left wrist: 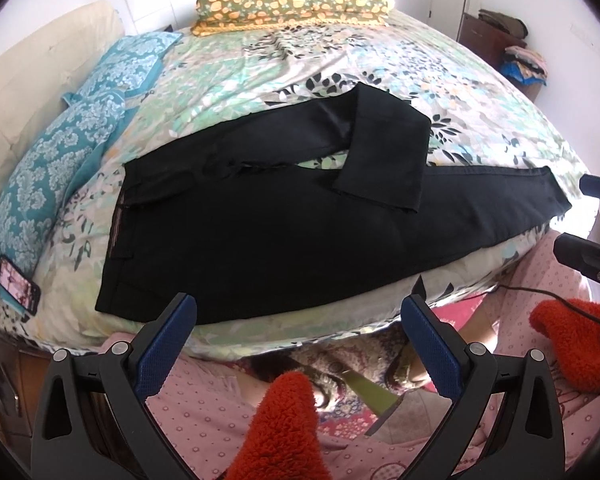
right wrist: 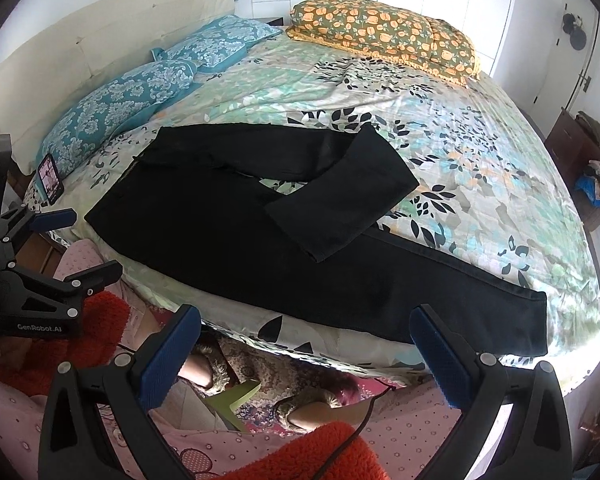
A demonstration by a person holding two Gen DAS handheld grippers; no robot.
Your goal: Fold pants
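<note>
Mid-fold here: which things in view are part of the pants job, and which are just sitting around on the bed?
Part of the job:
black pants, far leg doubled back across the near one
left gripper, open
right gripper, open

Just lying about:
phone
blue pillows
orange floral pillow
floral bedspread under the pants

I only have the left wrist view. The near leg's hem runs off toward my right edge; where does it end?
Observer: The pants near hem ends at the bed edge, beside the right gripper.
Operator: Is that gripper holding it?
Observer: No, jaws wide open, empty.
Operator: Phone?
Observer: The phone leans on a blue pillow, apart from the waistband.
</note>
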